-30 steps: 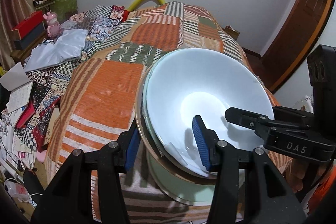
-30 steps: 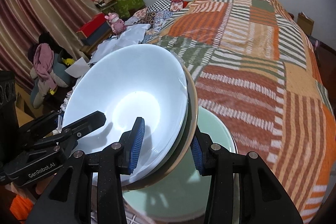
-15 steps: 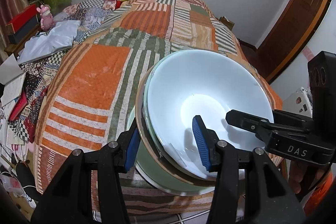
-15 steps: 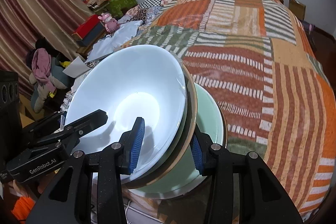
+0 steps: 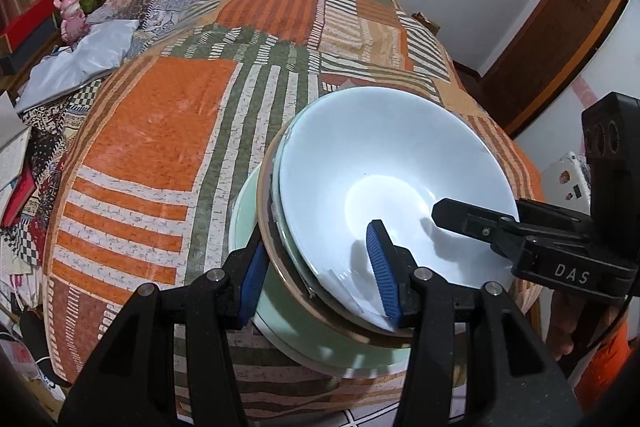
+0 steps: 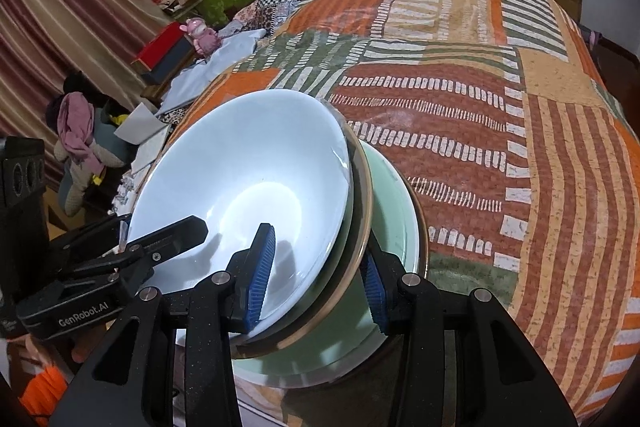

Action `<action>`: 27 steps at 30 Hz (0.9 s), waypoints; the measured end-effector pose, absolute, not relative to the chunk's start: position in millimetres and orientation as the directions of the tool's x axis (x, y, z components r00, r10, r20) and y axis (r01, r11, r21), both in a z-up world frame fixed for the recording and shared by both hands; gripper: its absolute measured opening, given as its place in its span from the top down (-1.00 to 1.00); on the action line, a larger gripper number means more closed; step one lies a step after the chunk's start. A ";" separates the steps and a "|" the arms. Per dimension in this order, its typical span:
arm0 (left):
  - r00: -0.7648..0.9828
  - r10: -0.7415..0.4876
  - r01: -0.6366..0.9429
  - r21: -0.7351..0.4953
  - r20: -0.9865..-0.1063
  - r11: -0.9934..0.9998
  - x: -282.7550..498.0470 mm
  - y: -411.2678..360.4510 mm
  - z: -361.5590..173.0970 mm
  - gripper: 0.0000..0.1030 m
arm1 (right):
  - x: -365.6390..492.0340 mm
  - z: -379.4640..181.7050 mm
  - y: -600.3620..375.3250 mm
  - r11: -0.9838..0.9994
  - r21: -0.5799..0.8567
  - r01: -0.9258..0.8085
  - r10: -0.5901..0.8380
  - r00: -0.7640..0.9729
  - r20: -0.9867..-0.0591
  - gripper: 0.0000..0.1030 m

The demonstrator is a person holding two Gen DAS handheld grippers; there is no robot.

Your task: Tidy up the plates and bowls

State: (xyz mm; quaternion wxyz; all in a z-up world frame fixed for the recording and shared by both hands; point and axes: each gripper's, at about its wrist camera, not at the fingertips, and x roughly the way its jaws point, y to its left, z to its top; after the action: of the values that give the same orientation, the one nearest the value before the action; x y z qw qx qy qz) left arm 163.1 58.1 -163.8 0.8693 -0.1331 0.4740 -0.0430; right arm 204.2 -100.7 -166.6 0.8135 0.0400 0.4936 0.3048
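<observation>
1. Currently the left gripper [image 5: 316,277] pinches the near-left rim of the bowl stack: one blue pad inside the white bowl [image 5: 380,167], the other outside, under the brown-rimmed bowl [image 6: 363,195].
2. Right gripper [image 6: 316,279] does the same on the near-right rim. Inner pad lies on the white bowl's inside wall and the outer pad sits behind the brown rim. It looks clamped, not spread.
3. A hand [image 5: 560,327] with an orange sleeve shows behind the right gripper's body.
4. White bowl is nested in the brown-rimmed bowl. The pair is tilted, far rim higher than the near rim.
5. Green plate [image 5: 244,211] lies flat on the patchwork bedspread [image 5: 152,147], just inside the bed's near edge. The held pair sits directly over it, overlapping most of it. I cannot tell whether the pair's base touches the plate.
6. Near edge margin is thin: the plate's near rim is close to where the spread drops off to the tiled floor [image 5: 360,417].
7. Beyond the plate the bedspread is open and flat through the middle to the far edge.
8. Far left corner of the bed holds a white cloth [image 5: 80,63] and a pink toy [image 5: 72,17], well apart from the stack.
9. Wooden door [image 5: 560,39] stands past the bed's right edge.
</observation>
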 end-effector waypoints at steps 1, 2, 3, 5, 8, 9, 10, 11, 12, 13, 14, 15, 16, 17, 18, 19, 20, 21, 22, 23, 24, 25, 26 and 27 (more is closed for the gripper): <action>0.546 -0.202 -0.049 -0.272 -0.813 0.961 162.7 57.8 -164.0 0.06 | 204.2 -166.5 -100.7 0.810 0.365 -0.458 0.536 0.328 -0.778 0.22; 0.545 -0.207 -0.047 -0.277 -0.812 0.960 162.6 58.3 -164.0 0.06 | 202.7 -165.4 -101.4 0.812 0.361 -0.458 0.534 0.337 -0.775 0.21; 0.544 -0.217 -0.048 -0.288 -0.811 0.956 162.5 59.6 -163.9 0.06 | 200.4 -163.0 -102.9 0.816 0.353 -0.458 0.531 0.354 -0.770 0.21; 0.560 -0.213 -0.054 -0.292 -0.800 0.955 158.5 62.8 -158.8 0.06 | 196.7 -156.9 -105.7 0.824 0.327 -0.463 0.519 0.386 -0.762 0.21; 0.603 -0.172 -0.045 -0.248 -0.779 0.968 148.6 64.0 -144.1 0.06 | 187.5 -143.7 -111.7 0.834 0.282 -0.475 0.500 0.434 -0.749 0.20; 0.623 -0.158 -0.041 -0.233 -0.766 0.972 143.6 64.3 -136.7 0.05 | 184.5 -139.0 -115.0 0.836 0.275 -0.474 0.499 0.450 -0.741 0.20; 0.638 -0.148 -0.039 -0.223 -0.756 0.974 139.9 64.2 -131.0 0.05 | 181.3 -134.7 -117.7 0.837 0.273 -0.475 0.500 0.461 -0.733 0.20; 0.656 -0.136 -0.036 -0.211 -0.742 0.977 134.7 64.1 -123.6 0.04 | 178.9 -131.2 -119.6 0.836 0.273 -0.476 0.503 0.469 -0.726 0.20; 0.675 -0.126 -0.033 -0.201 -0.727 0.979 129.0 63.8 -116.0 0.03 | 172.7 -123.6 -123.0 0.832 0.276 -0.481 0.514 0.483 -0.709 0.20; 0.689 -0.122 -0.029 -0.195 -0.714 0.980 125.0 63.2 -110.1 0.01 | 168.1 -118.2 -124.7 0.829 0.277 -0.486 0.522 0.494 -0.696 0.20; 0.710 -0.115 -0.021 -0.184 -0.695 0.983 117.9 62.2 -101.2 0.01 | 161.2 -111.1 -125.5 0.826 0.272 -0.493 0.529 0.512 -0.677 0.20; 0.723 -0.112 -0.016 -0.178 -0.682 0.984 112.4 61.4 -95.4 0.01 | 155.6 -103.6 -124.4 0.826 0.261 -0.499 0.530 0.532 -0.660 0.20; 0.737 -0.111 -0.011 -0.176 -0.667 0.984 106.8 61.2 -89.3 0.01 | 146.8 -94.8 -125.1 0.826 0.246 -0.508 0.533 0.560 -0.634 0.20; 0.759 -0.108 -0.008 -0.174 -0.642 0.985 99.1 60.3 -80.8 -0.01 | 139.9 -88.9 -125.6 0.826 0.236 -0.512 0.535 0.581 -0.614 0.20; 0.777 -0.103 -0.006 -0.170 -0.621 0.985 92.8 59.5 -73.8 -0.02 | 132.1 -81.9 -126.4 0.827 0.222 -0.516 0.535 0.604 -0.590 0.20; 0.794 -0.098 -0.004 -0.166 -0.600 0.986 86.1 58.8 -67.1 -0.07 | 123.2 -74.7 -127.4 0.829 0.205 -0.520 0.534 0.628 -0.566 0.20; 0.812 -0.096 0.000 -0.164 -0.575 0.986 78.2 58.6 -60.3 -0.11 | 113.8 -67.4 -128.5 0.831 0.190 -0.523 0.533 0.653 -0.538 0.20; 0.835 -0.092 0.004 -0.161 -0.543 0.987 68.5 57.6 -52.3 -0.13 | 110.2 -63.9 -128.1 0.833 0.183 -0.523 0.533 0.666 -0.522 0.20; 0.849 -0.086 0.005 -0.155 -0.521 0.988 62.2 56.7 -47.3 -0.15 | 100.9 -56.9 -129.2 0.834 0.175 -0.523 0.535 0.689 -0.489 0.19; 0.868 -0.072 0.002 -0.142 -0.491 0.990 52.8 55.1 -40.8 -0.19 | 94.2 -51.8 -129.8 0.832 0.170 -0.528 0.540 0.701 -0.467 0.16; 0.888 -0.057 -0.001 -0.126 -0.456 0.992 43.2 53.2 -33.9 -0.23 | 87.7 -47.1 -130.6 0.832 0.166 -0.530 0.543 0.713 -0.443 0.07; 0.901 -0.047 -0.004 -0.118 -0.430 0.993 36.6 52.3 -29.2 -0.30 | 85.5 -44.9 -129.8 0.834 0.163 -0.527 0.542 0.727 -0.422 -0.02; 0.920 -0.031 -0.012 -0.107 -0.390 0.994 26.4 50.8 -22.6 -0.40 | 81.0 -42.1 -128.3 0.839 0.157 -0.521 0.536 0.743 -0.400 -0.05; 0.932 -0.023 -0.015 -0.100 -0.362 0.995 19.4 49.9 -18.2 -0.46 | 74.2 -38.7 -128.5 0.847 0.141 -0.513 0.525 0.767 -0.369 -0.12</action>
State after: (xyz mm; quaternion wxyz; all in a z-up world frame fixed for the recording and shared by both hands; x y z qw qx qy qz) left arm 19.4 49.9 -18.2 0.9815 -0.0506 0.1847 -0.0020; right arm 74.2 -128.5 -38.7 0.9397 0.0159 0.2010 0.2762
